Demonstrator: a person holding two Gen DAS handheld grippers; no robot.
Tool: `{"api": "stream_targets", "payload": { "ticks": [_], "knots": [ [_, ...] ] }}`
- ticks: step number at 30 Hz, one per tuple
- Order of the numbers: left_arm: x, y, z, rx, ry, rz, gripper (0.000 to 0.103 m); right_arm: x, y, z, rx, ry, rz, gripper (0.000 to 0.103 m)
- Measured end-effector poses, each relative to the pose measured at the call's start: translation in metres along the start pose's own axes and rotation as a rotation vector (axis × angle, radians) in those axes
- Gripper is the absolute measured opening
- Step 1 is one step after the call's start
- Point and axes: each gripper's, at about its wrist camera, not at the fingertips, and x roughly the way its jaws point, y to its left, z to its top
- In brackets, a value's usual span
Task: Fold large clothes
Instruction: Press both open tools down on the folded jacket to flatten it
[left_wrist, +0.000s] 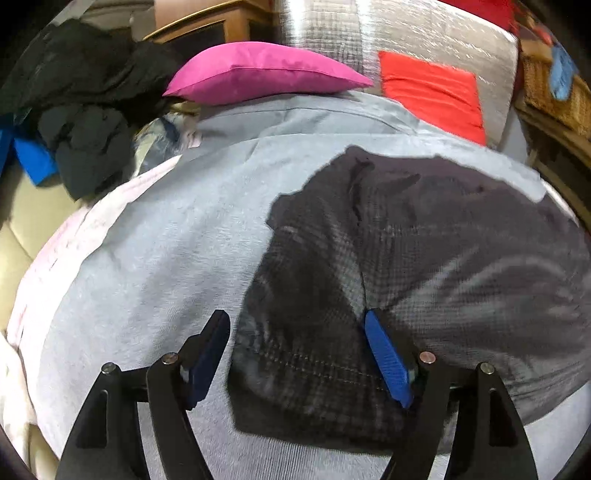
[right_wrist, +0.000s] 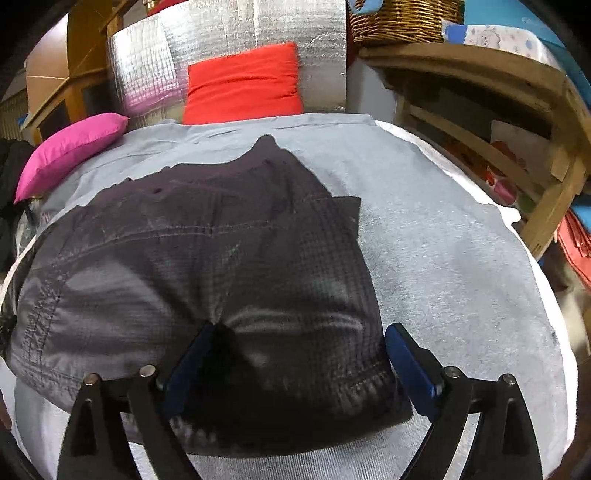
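Observation:
A dark grey checked garment lies folded on a light blue-grey sheet that covers the bed. In the left wrist view my left gripper stands open over the garment's near left corner, blue pads apart, not pressing the cloth. The right wrist view shows the same garment on the sheet. My right gripper is open above the garment's near right corner and hem, with cloth lying between the fingers but not pinched.
A pink pillow and a red cushion lean against a silver foil panel at the far side. Dark clothes are piled at the left. A wooden frame and a wicker basket stand at the right.

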Motion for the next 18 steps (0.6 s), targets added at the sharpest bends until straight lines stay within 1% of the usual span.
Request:
{"api": "stream_targets", "payload": {
  "ticks": [1,2,3,4,5,7,9,10,11,13,14,16,17,18],
  "knots": [
    [-0.010,0.001,0.000,-0.014,-0.012,0.022,0.077,-0.011,-0.001,0.002,0.008,-0.017,-0.022,0.094],
    [-0.023,0.001,0.002,-0.033,-0.045,0.042,0.077,-0.023,-0.001,0.003,0.015,-0.051,-0.038,0.094],
    [-0.035,0.000,0.004,-0.045,-0.080,0.043,0.077,-0.037,0.000,0.004,0.021,-0.095,-0.038,0.094],
    [-0.048,-0.004,0.005,-0.048,-0.119,0.028,0.077,-0.052,0.003,0.005,0.027,-0.141,-0.031,0.095],
    [-0.058,-0.011,0.006,-0.039,-0.145,0.010,0.078,-0.064,0.008,0.005,0.029,-0.170,-0.022,0.095],
    [-0.075,-0.036,0.006,0.008,-0.188,-0.024,0.079,-0.082,0.029,0.005,-0.005,-0.203,0.026,0.095],
    [-0.086,-0.070,-0.003,0.083,-0.225,-0.039,0.079,-0.086,0.058,0.000,-0.066,-0.210,0.063,0.095],
    [-0.085,-0.084,-0.006,0.112,-0.229,-0.036,0.079,-0.084,0.073,-0.005,-0.098,-0.203,0.084,0.095],
    [-0.082,-0.098,-0.011,0.143,-0.221,-0.029,0.079,-0.081,0.087,-0.010,-0.128,-0.197,0.098,0.095],
    [-0.070,-0.115,-0.019,0.172,-0.190,-0.020,0.079,-0.072,0.108,-0.020,-0.163,-0.186,0.102,0.095],
    [-0.059,-0.123,-0.026,0.187,-0.165,-0.001,0.079,-0.066,0.116,-0.023,-0.166,-0.170,0.104,0.095],
    [-0.039,-0.127,-0.036,0.206,-0.100,0.029,0.079,-0.051,0.119,-0.029,-0.150,-0.141,0.111,0.095],
    [-0.029,-0.127,-0.040,0.207,-0.071,0.025,0.081,-0.044,0.121,-0.031,-0.156,-0.121,0.102,0.095],
    [-0.024,-0.126,-0.045,0.209,-0.071,0.021,0.081,-0.033,0.122,-0.033,-0.169,-0.078,0.095,0.095]
  ]
}}
